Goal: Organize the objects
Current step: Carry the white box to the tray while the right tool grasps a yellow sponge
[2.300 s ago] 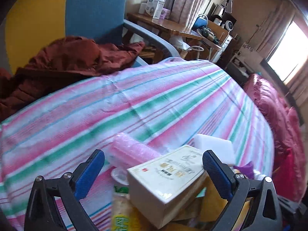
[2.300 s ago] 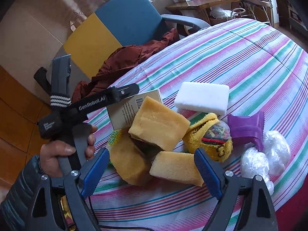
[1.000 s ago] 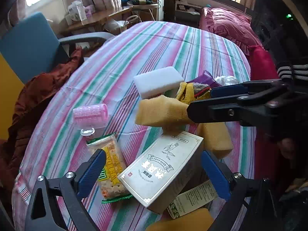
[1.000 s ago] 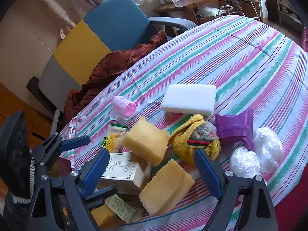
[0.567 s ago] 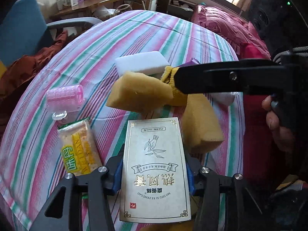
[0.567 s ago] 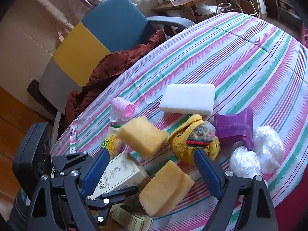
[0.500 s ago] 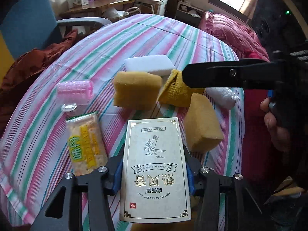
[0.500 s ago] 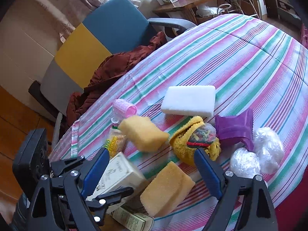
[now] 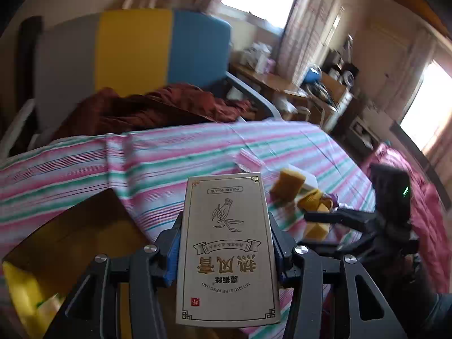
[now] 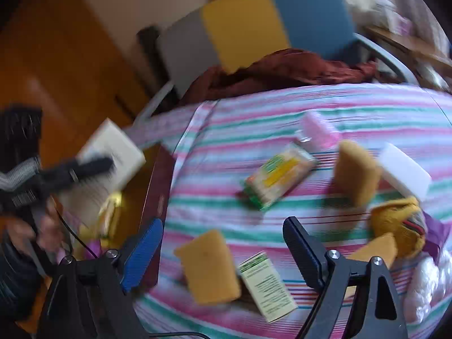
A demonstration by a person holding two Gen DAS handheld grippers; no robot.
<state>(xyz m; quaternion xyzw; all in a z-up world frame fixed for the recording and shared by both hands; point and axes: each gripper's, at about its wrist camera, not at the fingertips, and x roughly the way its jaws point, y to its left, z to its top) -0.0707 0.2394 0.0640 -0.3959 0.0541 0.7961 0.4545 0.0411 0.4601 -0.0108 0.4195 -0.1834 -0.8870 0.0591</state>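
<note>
Room: bedroom-like space with bright windows, curtains and a cluttered wooden desk at about 2 o'clock in the left wrist view.
Worktop point(image 10: 353, 107): round, under a cloth striped pink, green and white.
Chair point(image 9: 158, 50): grey, yellow and blue back at 12 o'clock beyond the worktop, a rust-brown garment point(image 9: 158, 110) heaped on its seat.
Left gripper point(image 9: 226, 243): fingers clenched on the long sides of a cream box point(image 9: 227, 251) with gold print; the box is off the cloth and fills the lower middle of the left wrist view. In the right wrist view the same box shows at 9 o'clock, out past the worktop's edge over the brown floor, blurred.
Right gripper point(image 10: 223, 251): fingers released and easing slightly inward, with nothing between them; it hangs above the near edge of the cloth.
Yellow sponges: one point(image 10: 209, 265) at 6 o'clock just beside a small green-and-white carton point(image 10: 265, 285); another point(image 10: 356, 172) at 3 o'clock, touching a white foam block point(image 10: 404, 169).
Cracker pack point(image 10: 278, 175): green and yellow, near the centre of the cloth, tilted.
Pink roller point(image 10: 319, 132): at 1 o'clock from the cracker pack, just beside it.
Yellow knitted pouch point(image 10: 398, 228): at 4 o'clock by the right finger, purple packet point(image 10: 438, 234) and clear plastic wads point(image 10: 426, 285) beside it at the frame edge.
Blur: the right wrist view is smeared, so fine labels cannot be read.
</note>
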